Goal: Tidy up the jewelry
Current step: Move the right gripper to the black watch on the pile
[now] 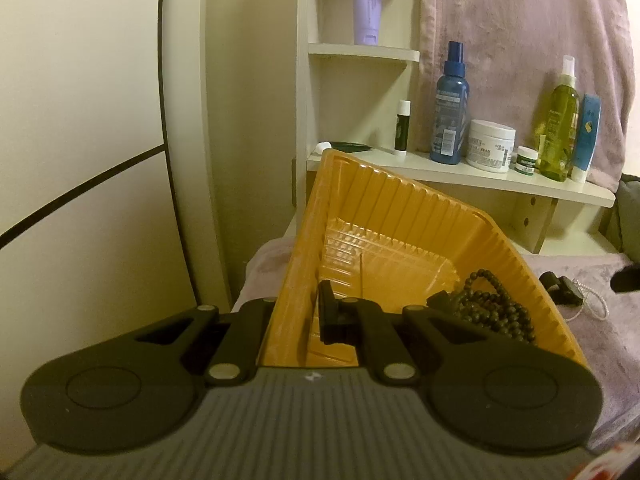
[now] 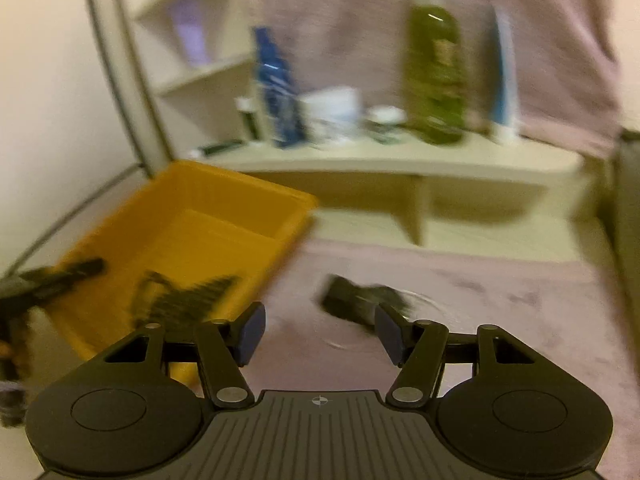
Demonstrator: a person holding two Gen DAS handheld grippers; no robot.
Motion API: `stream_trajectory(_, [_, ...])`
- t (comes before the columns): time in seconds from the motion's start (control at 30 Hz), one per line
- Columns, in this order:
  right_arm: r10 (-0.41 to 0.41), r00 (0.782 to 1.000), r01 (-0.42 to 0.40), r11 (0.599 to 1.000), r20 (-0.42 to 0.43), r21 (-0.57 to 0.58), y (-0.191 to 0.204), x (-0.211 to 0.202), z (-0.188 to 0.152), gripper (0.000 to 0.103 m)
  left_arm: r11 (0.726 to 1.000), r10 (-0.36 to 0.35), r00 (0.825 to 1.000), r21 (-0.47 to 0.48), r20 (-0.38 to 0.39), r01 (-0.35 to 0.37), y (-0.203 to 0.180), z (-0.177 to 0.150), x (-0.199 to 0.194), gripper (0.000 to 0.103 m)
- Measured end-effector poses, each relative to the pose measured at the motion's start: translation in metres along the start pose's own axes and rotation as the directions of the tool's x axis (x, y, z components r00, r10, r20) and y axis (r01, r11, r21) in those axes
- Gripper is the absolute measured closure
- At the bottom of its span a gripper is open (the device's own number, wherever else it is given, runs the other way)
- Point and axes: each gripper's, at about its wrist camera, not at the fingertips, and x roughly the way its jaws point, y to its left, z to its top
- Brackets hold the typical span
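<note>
My left gripper [image 1: 298, 314] is shut on the near wall of a ribbed yellow tray [image 1: 400, 208], which stands tilted. A dark bead necklace [image 1: 496, 304] lies in the tray's low right corner. On the pink cloth to the right of the tray lie a black clip-like piece [image 1: 560, 288] and a thin white chain [image 1: 596, 300]. The right wrist view is blurred. There my right gripper [image 2: 320, 322] is open above the cloth with nothing between its fingers. The black piece [image 2: 356, 296] lies just ahead of it, and the yellow tray [image 2: 240, 180] with the bead necklace [image 2: 188, 296] is to its left.
A cream shelf [image 1: 460, 168] behind the tray carries a blue bottle [image 1: 450, 108], a white jar [image 1: 490, 144], a green spray bottle [image 1: 560, 120] and small tubes. A pink towel [image 1: 520, 40] hangs behind it. A curved white panel [image 1: 188, 120] rises at the left.
</note>
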Motion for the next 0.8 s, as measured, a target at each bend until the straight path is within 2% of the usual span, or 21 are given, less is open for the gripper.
stream_trajectory(0.1, [-0.062,0.998,0.062,0.998,-0.009,0.001,-0.018,0.007,-0.006,0.042,1.0,0.002,1.0,0.004,0.0,-0.002,-0.001,0.0,0.0,0.096])
stream_trajectory(0.2, [-0.091,0.996,0.091,0.996,-0.019,0.02,-0.033,0.018,-0.01,0.042,1.0,0.004,1.0,0.007,-0.003,-0.004,0.0,0.001,0.0,0.096])
stream_trajectory(0.43, [-0.062,0.998,0.062,0.998,-0.013,0.013,-0.038,0.034,-0.009,0.048,1.0,0.008,1.0,0.013,-0.01,-0.008,-0.001,0.001,0.001,0.096])
stream_trajectory(0.67, [-0.059,0.998,0.058,0.982,0.001,-0.178,-0.011,0.055,0.001,0.048,1.0,0.005,1.0,0.011,-0.014,-0.005,0.0,0.001,0.002,0.096])
stream_trajectory(0.8, [-0.06,0.998,0.057,0.975,-0.006,-0.213,-0.012,0.066,0.001,0.048,1.0,0.002,1.0,0.012,-0.016,-0.002,0.002,0.0,0.003,0.096])
